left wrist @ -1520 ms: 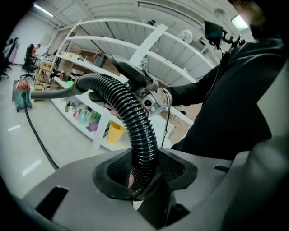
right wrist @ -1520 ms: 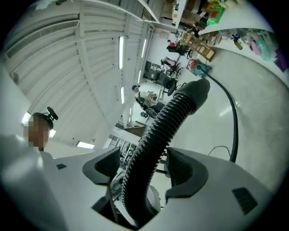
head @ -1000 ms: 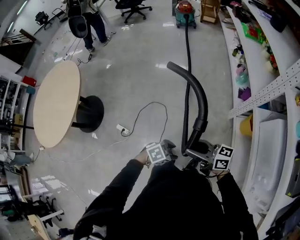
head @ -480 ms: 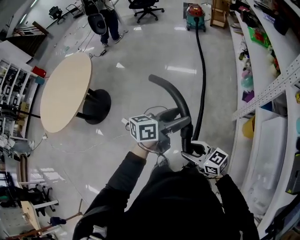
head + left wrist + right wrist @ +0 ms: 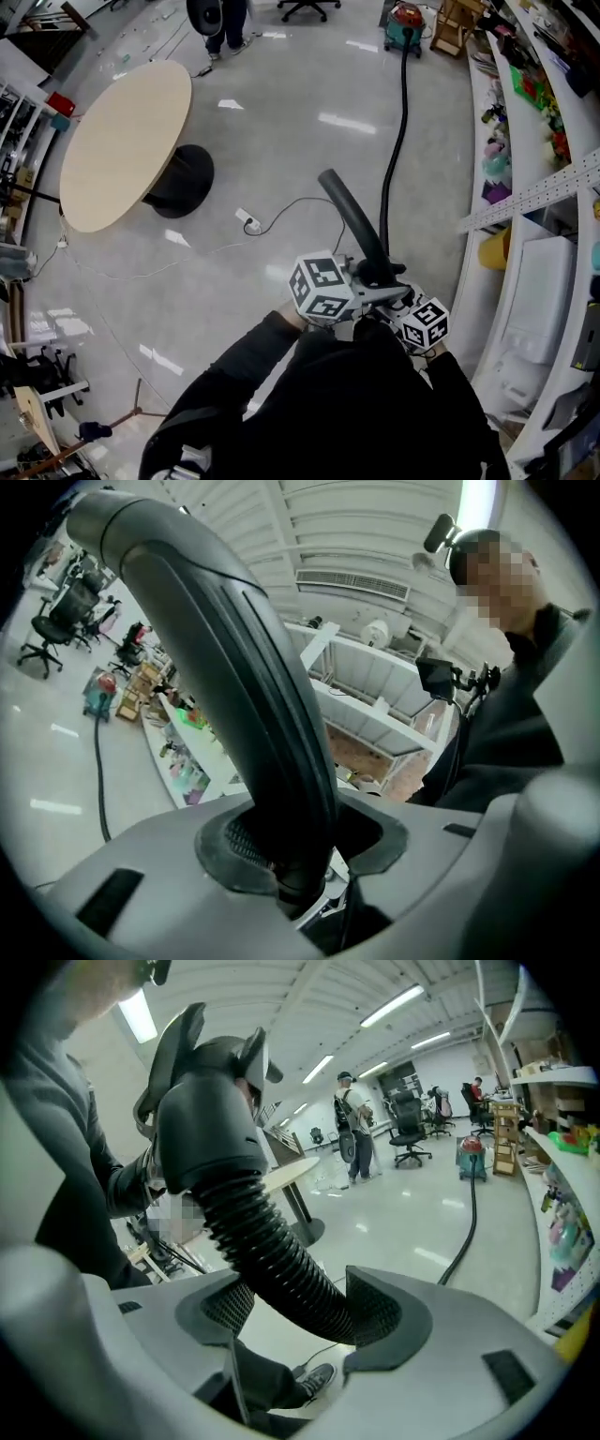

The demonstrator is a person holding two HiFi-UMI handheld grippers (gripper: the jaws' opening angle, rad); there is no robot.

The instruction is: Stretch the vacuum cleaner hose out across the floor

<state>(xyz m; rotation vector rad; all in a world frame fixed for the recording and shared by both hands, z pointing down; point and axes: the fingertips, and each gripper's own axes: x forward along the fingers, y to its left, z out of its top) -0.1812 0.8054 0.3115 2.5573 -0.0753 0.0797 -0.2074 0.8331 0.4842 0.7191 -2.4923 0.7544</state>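
Vacuum cleaner hose (image 5: 397, 141): left gripper (image 5: 298, 850) fingers, just closing, clamp curved handle (image 5: 225, 667); right gripper (image 5: 300, 1312) fingers, just opening, stand loose around corrugated section (image 5: 272, 1251). Pull away steadily.

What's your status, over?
Left gripper just closing on wand. Right gripper just opening, hose loose between jaws. Hose runs to vacuum cleaner; power strip on floor nearby.

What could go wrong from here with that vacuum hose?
1. The right gripper has just been opening its jaws; the ribbed hose lies loose between them and could drop out.
2. The left gripper, whose jaws have just been closing on the stiff tube, would then carry everything alone.
3. A cable lies on the floor ahead; the dragged hose might snag it.
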